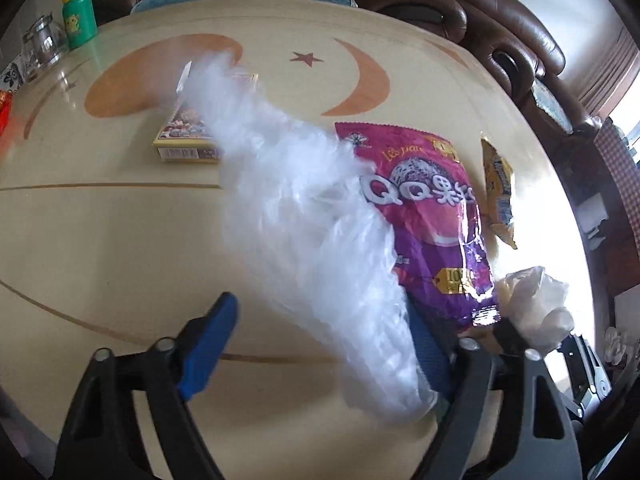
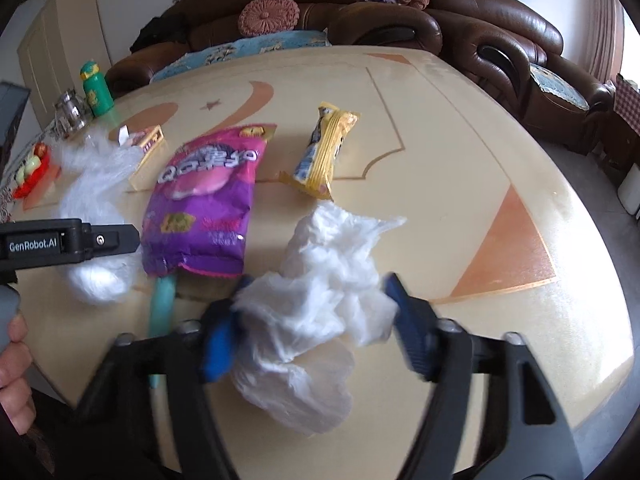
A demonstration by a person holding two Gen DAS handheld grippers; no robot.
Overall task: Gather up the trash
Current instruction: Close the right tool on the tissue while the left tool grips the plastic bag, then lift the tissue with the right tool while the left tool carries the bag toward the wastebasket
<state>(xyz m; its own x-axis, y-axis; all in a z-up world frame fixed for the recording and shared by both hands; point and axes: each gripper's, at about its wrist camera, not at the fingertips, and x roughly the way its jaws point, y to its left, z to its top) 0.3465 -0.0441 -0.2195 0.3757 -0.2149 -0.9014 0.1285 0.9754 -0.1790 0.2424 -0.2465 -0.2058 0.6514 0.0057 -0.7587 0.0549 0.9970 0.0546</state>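
Note:
A purple snack bag (image 1: 434, 216) (image 2: 208, 196) lies on the cream table (image 1: 100, 220) (image 2: 460, 184). A yellow wrapper (image 1: 498, 188) (image 2: 324, 148) lies to its right. A yellow box (image 1: 188, 136) (image 2: 150, 152) lies behind. My left gripper (image 1: 324, 344) is open, with a white plastic bag (image 1: 304, 216) (image 2: 94, 200) draped over its right finger. My right gripper (image 2: 316, 320) is open around a crumpled white plastic bag (image 2: 320, 304), which also shows in the left wrist view (image 1: 536, 304).
A green bottle (image 1: 78, 16) (image 2: 96, 88) and a glass jar (image 1: 42, 46) (image 2: 72, 114) stand at the table's far left. A red item (image 2: 34, 168) lies at the left edge. A brown leather sofa (image 2: 440, 24) runs behind and to the right of the table.

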